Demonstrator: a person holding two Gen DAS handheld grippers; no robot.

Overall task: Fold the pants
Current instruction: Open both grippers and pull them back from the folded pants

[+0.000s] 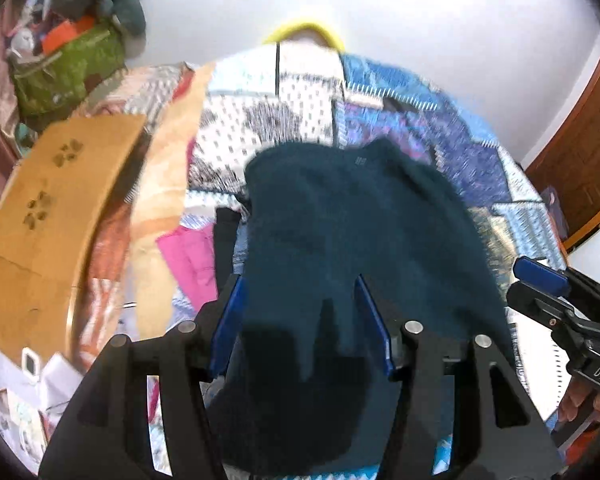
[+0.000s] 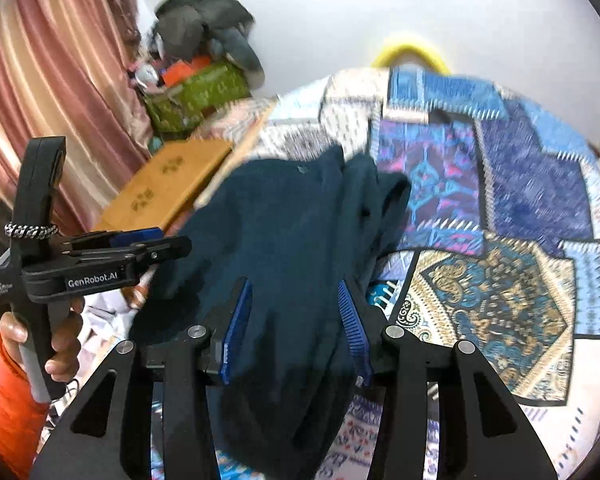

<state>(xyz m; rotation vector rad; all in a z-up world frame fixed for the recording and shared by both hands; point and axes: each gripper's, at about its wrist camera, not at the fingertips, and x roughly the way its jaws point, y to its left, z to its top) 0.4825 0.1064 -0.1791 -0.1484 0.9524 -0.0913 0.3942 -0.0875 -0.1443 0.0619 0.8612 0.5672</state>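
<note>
Dark teal pants (image 1: 352,216) lying bunched on the patchwork bedspread (image 2: 512,208).

Left claw (image 1: 300,320) and right claw (image 2: 296,320) are both standing apart, teal cloth lying loose between their blue pads, which are not pressing it.

Bright, motion-blurred fisheye views, perhaps daylit

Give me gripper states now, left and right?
Left gripper: jaws open, dark teal pants lying between the pads, not pinched.
Right gripper: jaws open, pants between them too.
</note>
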